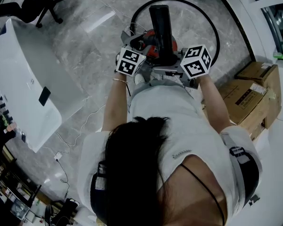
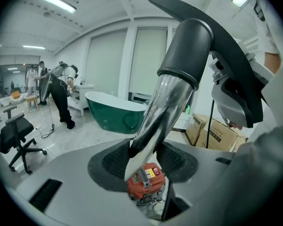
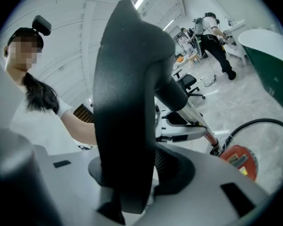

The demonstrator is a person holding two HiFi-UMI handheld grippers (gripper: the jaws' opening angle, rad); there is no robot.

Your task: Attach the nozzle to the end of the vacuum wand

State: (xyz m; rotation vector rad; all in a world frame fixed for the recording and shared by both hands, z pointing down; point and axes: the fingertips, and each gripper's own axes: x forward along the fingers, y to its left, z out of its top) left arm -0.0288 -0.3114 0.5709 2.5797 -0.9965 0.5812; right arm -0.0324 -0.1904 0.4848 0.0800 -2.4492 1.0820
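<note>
My left gripper [image 2: 144, 160] has its jaws clamped on the chrome vacuum wand [image 2: 162, 107], which slants up from just above the red vacuum canister [image 2: 145, 180]. The black nozzle [image 3: 125, 102] sits on the wand's upper end, its collar sleeved over the tube, higher above the canister. My right gripper [image 3: 132, 173] has the nozzle's flat body between its jaws, but they stand loose, with a thin gap at one pad. A black hose [image 1: 212, 27] loops round the canister's far side.
</note>
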